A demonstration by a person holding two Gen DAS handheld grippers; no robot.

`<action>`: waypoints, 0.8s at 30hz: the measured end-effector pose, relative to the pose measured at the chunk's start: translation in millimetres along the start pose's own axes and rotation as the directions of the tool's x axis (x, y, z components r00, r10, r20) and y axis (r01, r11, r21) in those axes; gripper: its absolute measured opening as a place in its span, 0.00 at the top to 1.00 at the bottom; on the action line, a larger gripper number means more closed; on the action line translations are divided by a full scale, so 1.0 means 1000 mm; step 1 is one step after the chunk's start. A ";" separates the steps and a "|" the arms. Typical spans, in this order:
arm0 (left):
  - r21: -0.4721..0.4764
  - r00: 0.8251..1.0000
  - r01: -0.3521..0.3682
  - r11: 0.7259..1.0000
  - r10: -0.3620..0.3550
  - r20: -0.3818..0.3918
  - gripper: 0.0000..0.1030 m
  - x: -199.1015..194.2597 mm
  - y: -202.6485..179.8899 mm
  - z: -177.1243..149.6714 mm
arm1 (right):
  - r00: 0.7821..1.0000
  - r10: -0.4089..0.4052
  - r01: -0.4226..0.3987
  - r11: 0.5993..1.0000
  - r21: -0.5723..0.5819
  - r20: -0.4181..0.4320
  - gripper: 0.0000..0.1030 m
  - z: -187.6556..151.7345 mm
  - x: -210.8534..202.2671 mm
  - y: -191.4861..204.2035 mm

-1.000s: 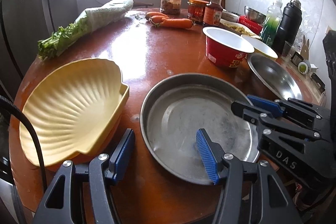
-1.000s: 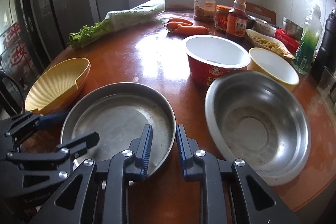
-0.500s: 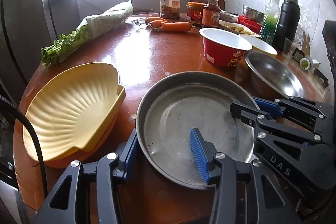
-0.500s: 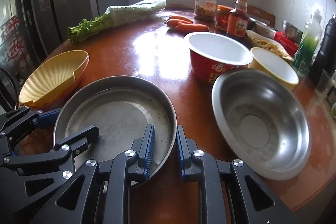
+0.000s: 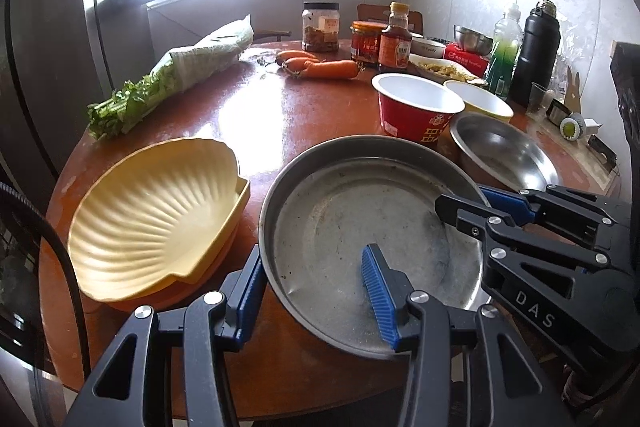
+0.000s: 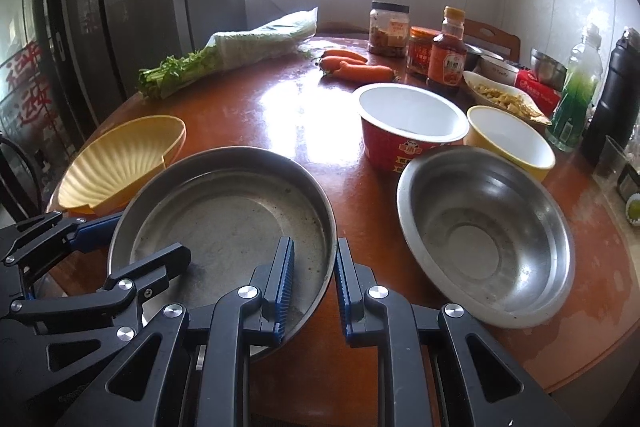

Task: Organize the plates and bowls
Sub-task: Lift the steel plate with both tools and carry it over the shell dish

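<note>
Both claws straddled the metal plate (image 5: 360, 239) rim, pads apart, unclamped: left claw (image 5: 316, 291) at its 7 o'clock, right claw (image 6: 314, 283) at 4. Plate sat on the desk (image 5: 256, 115). Likely next: closing both, then lifting onto the shell dish (image 5: 156, 211).

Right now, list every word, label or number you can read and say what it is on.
"DAS": on the body of the right hand-held gripper, seen from the left wrist camera.
Red characters on the dark fridge door: too blurred to read.
Red noodle cup print: too small.
Sauce bottle, red-lidded jar and clear jar labels: too small.
Red box: unreadable.
</note>
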State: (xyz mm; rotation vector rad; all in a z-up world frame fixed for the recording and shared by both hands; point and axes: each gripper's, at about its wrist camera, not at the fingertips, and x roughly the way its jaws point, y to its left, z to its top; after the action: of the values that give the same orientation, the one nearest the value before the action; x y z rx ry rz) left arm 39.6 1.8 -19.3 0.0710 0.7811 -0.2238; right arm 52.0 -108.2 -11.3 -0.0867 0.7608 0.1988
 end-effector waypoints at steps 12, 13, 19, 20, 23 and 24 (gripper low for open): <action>0.003 0.997 -0.019 1.000 0.019 0.076 0.53 -0.032 0.004 0.011 | 0.999 0.014 -0.014 1.000 0.004 0.034 0.80 0.002 -0.016 0.007; 0.000 0.996 -0.021 1.000 0.021 0.083 0.53 -0.034 0.005 0.013 | 0.999 0.019 -0.019 1.000 0.005 0.037 0.80 0.003 -0.017 0.008; -0.013 0.996 -0.006 1.000 0.007 0.085 0.53 -0.034 0.010 0.016 | 0.998 0.018 -0.018 1.000 0.005 0.054 0.80 0.009 -0.022 0.010; -0.013 0.996 -0.009 1.000 0.010 0.085 0.53 -0.034 0.010 0.017 | 0.998 0.017 -0.017 1.000 0.005 0.058 0.80 0.011 -0.023 0.011; -0.019 0.996 -0.011 1.000 0.013 0.091 0.53 -0.035 0.013 0.019 | 0.997 0.015 -0.015 1.000 0.000 0.069 0.80 0.017 -0.025 0.013; -0.023 0.995 -0.011 1.000 0.013 0.097 0.53 -0.037 0.015 0.021 | 0.997 0.017 -0.017 1.000 -0.003 0.072 0.80 0.019 -0.025 0.013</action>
State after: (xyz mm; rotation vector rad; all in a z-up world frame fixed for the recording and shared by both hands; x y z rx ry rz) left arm 32.0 19.4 21.0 0.0438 0.6856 -0.2054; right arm 43.9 -96.1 19.6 -0.0747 0.6900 0.2180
